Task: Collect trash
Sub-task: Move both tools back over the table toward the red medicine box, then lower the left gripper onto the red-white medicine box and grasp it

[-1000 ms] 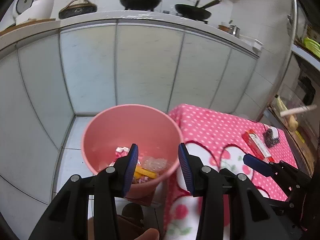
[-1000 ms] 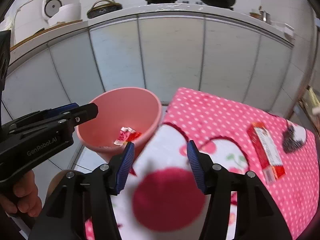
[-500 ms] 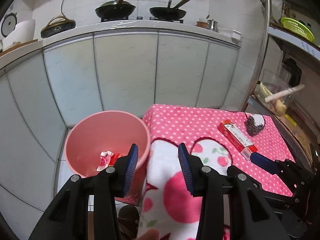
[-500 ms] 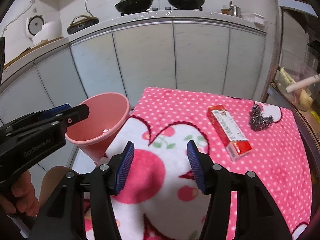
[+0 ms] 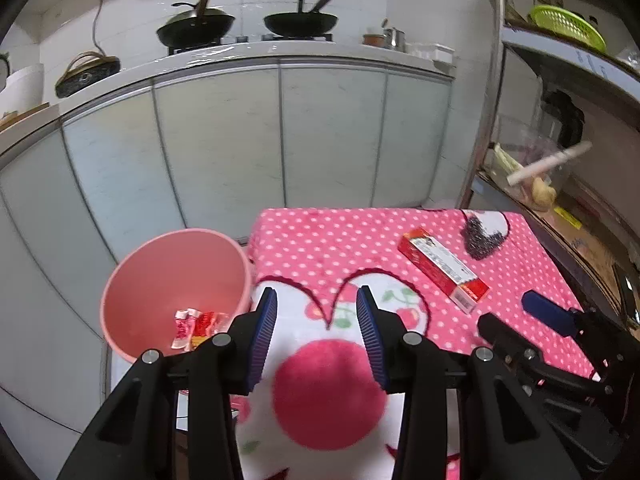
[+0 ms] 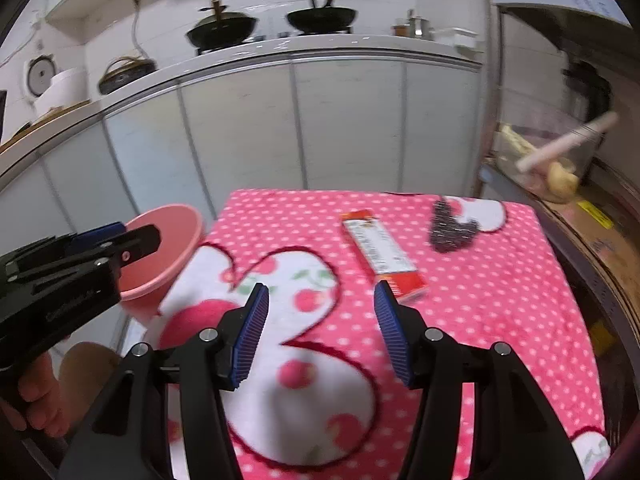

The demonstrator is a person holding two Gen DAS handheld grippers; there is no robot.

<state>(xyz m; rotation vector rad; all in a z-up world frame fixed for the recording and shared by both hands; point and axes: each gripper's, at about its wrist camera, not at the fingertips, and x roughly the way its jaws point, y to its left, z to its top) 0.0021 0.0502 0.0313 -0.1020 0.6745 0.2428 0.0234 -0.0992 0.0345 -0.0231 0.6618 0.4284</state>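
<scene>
The jaws of the left gripper (image 5: 316, 304) are spread apart, and nothing is held between the blue pads. The same is seen at the right gripper (image 6: 320, 300): its jaws are apart and empty too. Both grippers are held above a pink cloth with white dots (image 5: 344, 248) and big cherry pictures, spread over a table.

A red and white box (image 5: 442, 270) is laid flat on the cloth, up and to the right of the left gripper, touched by neither gripper. In the right wrist view the box (image 6: 384, 254) is seen just past the right pad. A small dark pile (image 5: 480, 236) is found near the box, at the far right part of the cloth.

A pink bucket (image 5: 132, 272) is placed on the floor just beside the left edge of the table. Red and white wrappers (image 5: 196, 326) are seen at its bottom.

Pale cupboard doors (image 5: 224, 140) are seen behind, and two black pans (image 5: 196, 28) are set on the counter above them.
</scene>
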